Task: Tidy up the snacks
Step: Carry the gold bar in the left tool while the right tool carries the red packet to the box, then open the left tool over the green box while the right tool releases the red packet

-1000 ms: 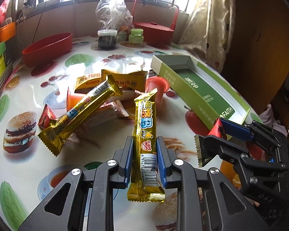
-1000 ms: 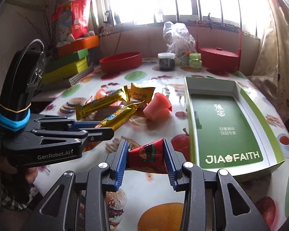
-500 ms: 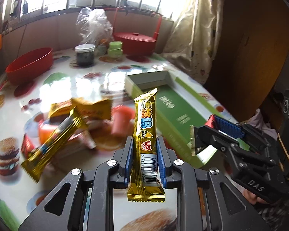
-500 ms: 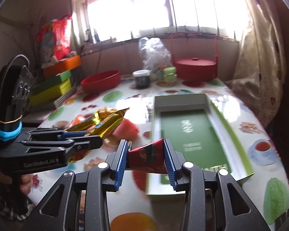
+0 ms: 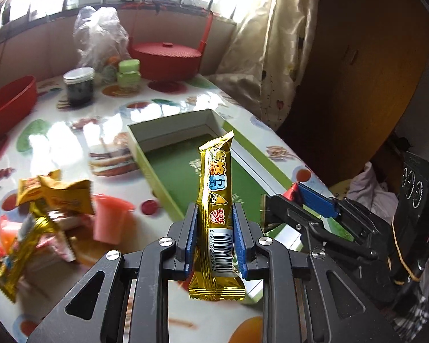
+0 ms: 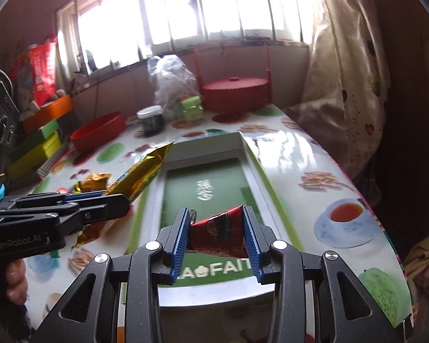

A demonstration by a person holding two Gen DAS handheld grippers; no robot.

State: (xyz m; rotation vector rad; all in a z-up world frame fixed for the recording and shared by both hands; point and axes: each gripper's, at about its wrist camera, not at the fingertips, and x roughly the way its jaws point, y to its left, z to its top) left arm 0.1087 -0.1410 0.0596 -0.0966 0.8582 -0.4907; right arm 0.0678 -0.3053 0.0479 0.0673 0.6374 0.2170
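Observation:
My left gripper [image 5: 214, 223] is shut on a long gold snack bar [image 5: 216, 188], held upright above the near left edge of the green box [image 5: 186, 168]. My right gripper [image 6: 216, 228] is shut on a small red snack packet [image 6: 218, 233], held over the near end of the green box [image 6: 206, 183]. The right gripper also shows in the left wrist view [image 5: 283, 200], and the left gripper with the gold bar [image 6: 140, 177] shows at the left of the right wrist view. A pile of loose snacks [image 5: 43, 208] and a pink cup [image 5: 108, 220] lie left of the box.
At the back stand a red lidded basket [image 5: 164, 60], a dark jar [image 5: 78, 85], a green jar [image 5: 128, 74], a plastic bag [image 5: 100, 37] and a red bowl [image 5: 5, 105]. Coloured boxes [image 6: 40, 140] are stacked at the far left. The table edge and curtain are on the right.
Both grippers have moved right from the snack pile to above the green box, each carrying its snack. The grips have not changed.

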